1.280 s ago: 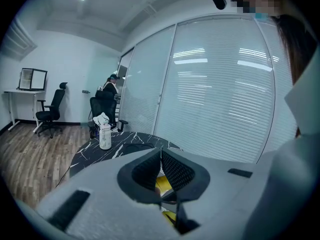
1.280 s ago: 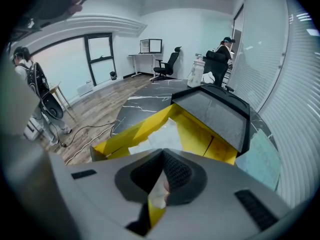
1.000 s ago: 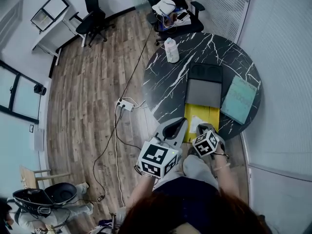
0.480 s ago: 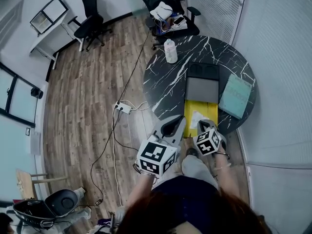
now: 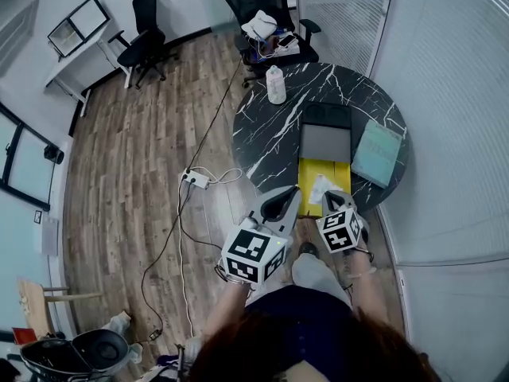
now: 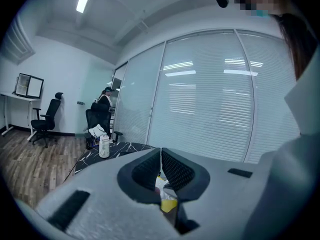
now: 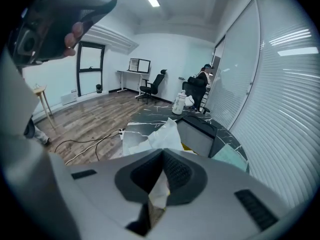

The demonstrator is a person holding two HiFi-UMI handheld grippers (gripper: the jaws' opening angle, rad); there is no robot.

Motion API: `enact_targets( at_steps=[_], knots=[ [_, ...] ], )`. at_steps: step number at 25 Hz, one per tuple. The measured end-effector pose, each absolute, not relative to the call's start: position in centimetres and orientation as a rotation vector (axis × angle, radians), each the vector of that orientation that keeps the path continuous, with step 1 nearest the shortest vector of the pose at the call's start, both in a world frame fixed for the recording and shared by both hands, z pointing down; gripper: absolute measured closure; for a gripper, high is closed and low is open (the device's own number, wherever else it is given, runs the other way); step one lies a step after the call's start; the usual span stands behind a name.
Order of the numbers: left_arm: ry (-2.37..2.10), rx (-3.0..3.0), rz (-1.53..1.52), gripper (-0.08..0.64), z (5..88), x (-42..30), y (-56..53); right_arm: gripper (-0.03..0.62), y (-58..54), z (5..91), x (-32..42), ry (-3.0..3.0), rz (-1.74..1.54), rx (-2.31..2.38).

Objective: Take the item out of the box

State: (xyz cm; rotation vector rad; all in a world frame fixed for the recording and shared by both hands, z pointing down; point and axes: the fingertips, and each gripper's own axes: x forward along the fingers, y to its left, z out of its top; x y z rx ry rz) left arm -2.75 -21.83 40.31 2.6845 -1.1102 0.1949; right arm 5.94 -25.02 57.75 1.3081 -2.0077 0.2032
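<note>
A dark grey box [image 5: 324, 143] lies open on the round black marble table [image 5: 270, 134], its black lid [image 5: 327, 115] folded back. In front of it, at the table's near edge, lies a flat yellow item [image 5: 306, 183] with crumpled white wrapping [image 5: 320, 188] on it. My right gripper [image 5: 332, 202] is at the yellow item's near end. It is shut on the white wrapping [image 7: 162, 133], which sticks up past the right gripper [image 7: 161, 155]. My left gripper [image 5: 289, 199] is just left of the yellow item. The left gripper [image 6: 160, 152] is shut, with the pads touching and yellow and white showing behind them.
A teal flat box [image 5: 377, 153] lies right of the grey box and a white bottle [image 5: 275, 84] stands at the table's far left. An office chair [image 5: 266, 24] piled with things is behind the table. A power strip [image 5: 195, 179] and cables lie on the wooden floor to the left.
The head view has pulled back a little, so the table sits higher in the picture. Both grippers stay at the yellow item's near end, still shut.
</note>
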Motion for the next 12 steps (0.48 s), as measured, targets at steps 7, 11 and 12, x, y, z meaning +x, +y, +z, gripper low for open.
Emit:
enact_targets(
  at_steps=[7, 11, 12],
  knots=[
    [-1.105, 2.711, 0.162, 0.529, 39.4, -3.6, -19.4, 0.568, -23.1, 54.9, 6.0, -2.017, 0.174, 1.384],
    [-1.103, 2.723, 0.151, 0.529, 38.9, -4.2, -17.8, 0.568, -21.6, 53.5, 5.6, -2.024, 0.152, 1.415],
    [-1.103, 2.726, 0.148, 0.53, 38.9, -4.4, -17.5, 0.568, -21.3, 53.2, 5.5, -2.028, 0.148, 1.421]
  ],
)
